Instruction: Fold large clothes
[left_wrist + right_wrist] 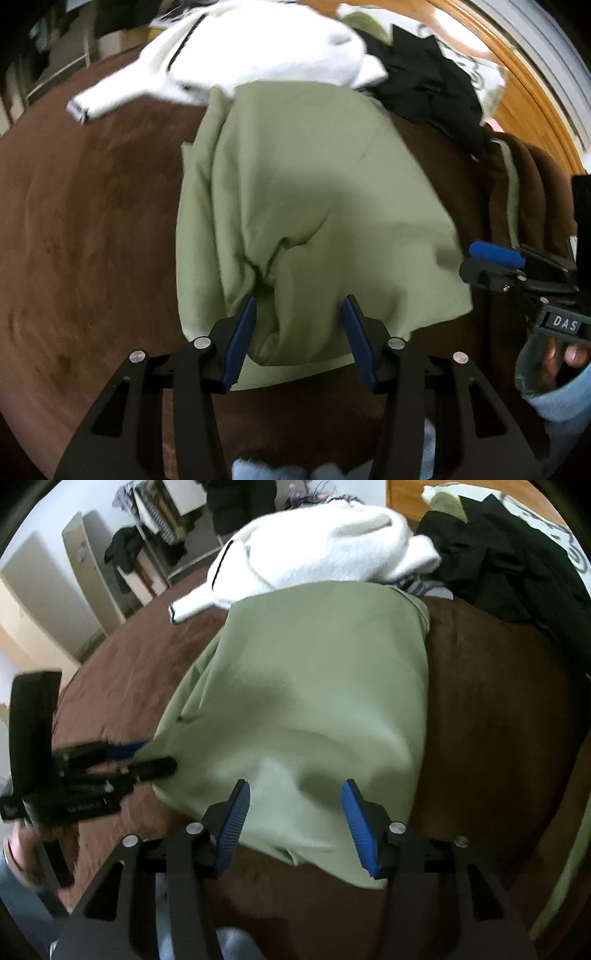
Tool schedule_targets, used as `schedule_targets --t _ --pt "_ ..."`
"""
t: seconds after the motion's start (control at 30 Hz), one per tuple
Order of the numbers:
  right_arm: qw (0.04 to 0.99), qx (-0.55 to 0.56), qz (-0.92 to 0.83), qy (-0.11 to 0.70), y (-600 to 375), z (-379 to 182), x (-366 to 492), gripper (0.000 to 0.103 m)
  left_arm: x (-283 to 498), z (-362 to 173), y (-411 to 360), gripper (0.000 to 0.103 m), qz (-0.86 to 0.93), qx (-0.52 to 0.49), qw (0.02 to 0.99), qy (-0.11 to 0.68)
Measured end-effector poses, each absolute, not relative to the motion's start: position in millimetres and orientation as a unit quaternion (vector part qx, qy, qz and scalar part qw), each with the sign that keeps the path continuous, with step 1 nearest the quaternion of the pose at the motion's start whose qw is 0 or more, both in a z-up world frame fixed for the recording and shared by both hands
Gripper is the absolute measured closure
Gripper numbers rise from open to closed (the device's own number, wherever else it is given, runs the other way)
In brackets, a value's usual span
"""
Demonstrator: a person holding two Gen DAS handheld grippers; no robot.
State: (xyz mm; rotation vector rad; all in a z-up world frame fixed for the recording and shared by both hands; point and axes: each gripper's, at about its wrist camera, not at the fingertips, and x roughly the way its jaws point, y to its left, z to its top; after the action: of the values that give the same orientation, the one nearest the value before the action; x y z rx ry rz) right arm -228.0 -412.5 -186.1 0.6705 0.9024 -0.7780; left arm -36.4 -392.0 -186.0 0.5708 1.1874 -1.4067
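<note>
A light green garment (314,184) (325,683) lies folded into a long panel on a brown bed cover (92,221) (498,720). My left gripper (299,306) hovers over its near left end. Its blue pads stand apart with a bunched fold of the cloth between them, and neither pad visibly presses on it. My right gripper (293,788) hovers over the near right end, open in the same way above the cloth. Each gripper also shows in the other's view, at the garment's side edge: the right gripper (476,262) and the blurred left gripper (155,757).
A white fleece garment (258,48) (325,542) and a black garment (432,85) (509,565) are piled at the far end of the bed. A hand in a denim sleeve (561,358) grips the right handle. A clothes rack (155,517) stands beyond the bed.
</note>
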Motion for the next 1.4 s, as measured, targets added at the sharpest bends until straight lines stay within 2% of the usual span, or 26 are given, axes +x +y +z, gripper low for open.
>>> schedule_targets --t 0.07,0.23,0.7,0.73,0.77,0.8,0.83,0.87,0.93,1.03,1.4 --pt "0.768 0.301 -0.364 0.431 -408.7 -198.0 -220.9 0.056 -35.3 -197.8 -391.7 0.053 -0.592 0.251 0.571 0.511" --pt "0.753 0.296 -0.375 0.453 -395.0 -227.1 -215.8 0.056 -37.8 -216.1 -387.9 0.054 -0.59 0.265 0.566 0.511" --pt "0.743 0.314 -0.371 0.459 -398.1 -239.3 -221.3 0.056 -36.9 -225.3 -375.5 0.053 -0.597 0.234 0.58 0.503" --pt "0.744 0.317 -0.371 0.457 -398.5 -236.7 -221.7 0.054 -37.1 -223.3 -374.1 0.052 -0.6 0.231 0.581 0.5" --pt "0.744 0.318 -0.37 0.456 -397.3 -234.4 -221.9 0.048 -37.0 -221.2 -372.2 0.046 -0.603 0.229 0.581 0.497" --pt "0.745 0.321 -0.367 0.455 -396.9 -229.3 -221.2 0.042 -40.0 -215.1 -370.5 0.034 -0.612 0.229 0.578 0.488" --pt "0.744 0.323 -0.369 0.454 -395.8 -222.7 -220.4 0.029 -43.9 -208.6 -368.0 0.025 -0.618 0.233 0.583 0.473" --pt "0.745 0.32 -0.372 0.452 -393.8 -216.4 -219.8 0.025 -49.8 -198.4 -364.2 0.005 -0.618 0.248 0.601 0.442" --pt "0.758 0.301 -0.374 0.442 -385.1 -193.8 -218.6 0.023 -57.6 -180.6 -359.1 0.007 -0.627 0.258 0.61 0.41" --pt "0.77 0.267 -0.383 0.434 -369.6 -161.1 -219.5 0.005 -57.3 -161.3 -350.9 0.007 -0.613 0.267 0.612 0.422" --pt "0.789 0.214 -0.408 0.407 -289.6 -84.8 -250.0 0.006 -64.9 -76.7 -266.9 0.006 -0.564 0.208 0.69 0.403"
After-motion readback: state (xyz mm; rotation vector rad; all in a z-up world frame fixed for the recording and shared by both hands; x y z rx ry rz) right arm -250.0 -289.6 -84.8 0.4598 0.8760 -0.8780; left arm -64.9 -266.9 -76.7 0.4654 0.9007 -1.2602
